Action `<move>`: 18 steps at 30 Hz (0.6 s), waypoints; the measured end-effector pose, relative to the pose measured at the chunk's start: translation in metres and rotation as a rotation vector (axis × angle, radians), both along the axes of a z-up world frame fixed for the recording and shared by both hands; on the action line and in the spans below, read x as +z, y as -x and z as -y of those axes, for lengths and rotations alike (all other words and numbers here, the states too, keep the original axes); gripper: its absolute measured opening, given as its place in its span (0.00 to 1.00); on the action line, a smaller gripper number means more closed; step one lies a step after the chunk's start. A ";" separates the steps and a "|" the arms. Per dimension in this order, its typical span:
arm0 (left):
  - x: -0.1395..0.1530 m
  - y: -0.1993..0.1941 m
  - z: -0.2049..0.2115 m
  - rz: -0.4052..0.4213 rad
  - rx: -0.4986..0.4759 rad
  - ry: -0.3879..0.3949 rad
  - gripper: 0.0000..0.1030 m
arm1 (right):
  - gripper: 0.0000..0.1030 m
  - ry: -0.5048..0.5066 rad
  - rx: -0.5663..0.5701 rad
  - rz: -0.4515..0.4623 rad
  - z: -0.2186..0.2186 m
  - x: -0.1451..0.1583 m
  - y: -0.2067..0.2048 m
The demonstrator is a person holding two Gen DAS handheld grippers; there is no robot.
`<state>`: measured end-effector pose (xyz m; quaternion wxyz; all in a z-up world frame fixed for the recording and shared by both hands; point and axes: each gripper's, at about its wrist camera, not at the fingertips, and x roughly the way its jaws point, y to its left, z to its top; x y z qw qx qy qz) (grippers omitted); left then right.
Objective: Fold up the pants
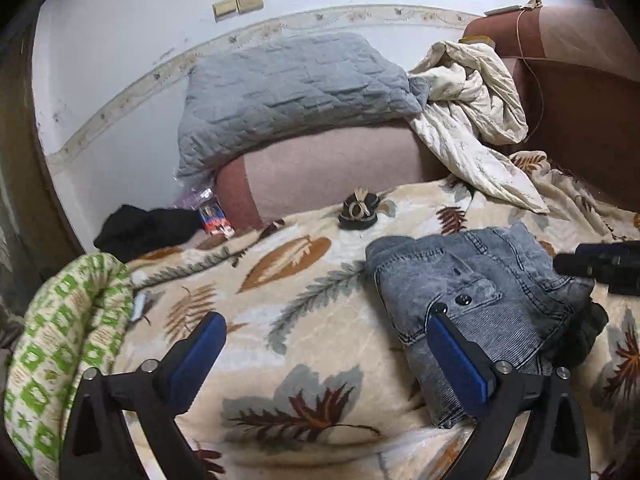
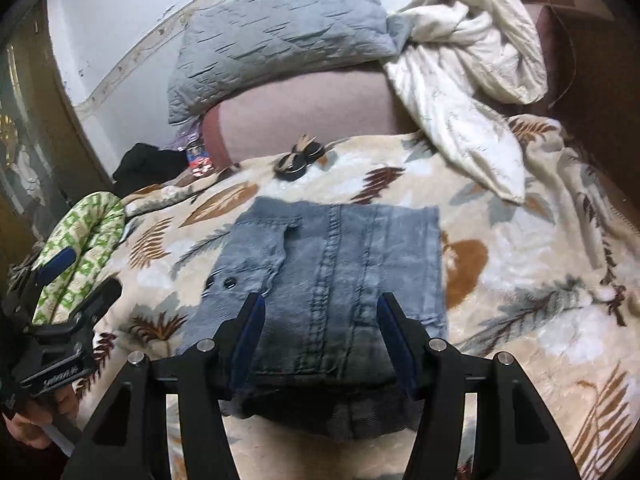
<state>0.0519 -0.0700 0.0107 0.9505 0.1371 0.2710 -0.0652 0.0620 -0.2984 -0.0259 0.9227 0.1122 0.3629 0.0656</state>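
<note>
Faded blue denim pants point(image 2: 340, 264) lie folded into a compact, roughly square bundle on a bed, on top of a cream blanket point(image 2: 520, 280) printed with brown and grey leaves. The top layer shows double-stitched seams running up the middle, a pocket flap and two dark metal rivets near the left edge. The near edge of the bundle is thicker and in shadow, with several layers stacked.

The right gripper point(image 2: 320, 312) hangs over the near edge of the pants, its blue-padded jaws partly apart with the denim lying below and between them; the pads do not appear to press on the cloth. The left gripper point(image 1: 328, 328) hangs to the left of the bundle with its jaws spread wide and nothing between them, only blanket beneath; its right finger overlaps the edge of the pants in the left wrist view.

A green and white patterned cloth point(image 1: 60, 360) lies at the left edge of the bed. Beyond the pants sit a small dark object point(image 1: 359, 210), a grey quilted pillow point(image 1: 288, 92) and a crumpled white sheet point(image 1: 472, 92) against a pale wall.
</note>
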 end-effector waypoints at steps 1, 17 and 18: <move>-0.004 -0.004 -0.002 -0.015 0.000 0.004 0.99 | 0.59 -0.020 -0.016 -0.007 0.005 -0.001 -0.003; -0.047 -0.036 -0.016 -0.171 0.030 0.056 0.99 | 0.60 -0.121 -0.170 -0.108 0.052 -0.021 -0.023; -0.048 -0.036 -0.017 -0.170 0.034 0.058 0.99 | 0.60 -0.121 -0.175 -0.112 0.053 -0.023 -0.024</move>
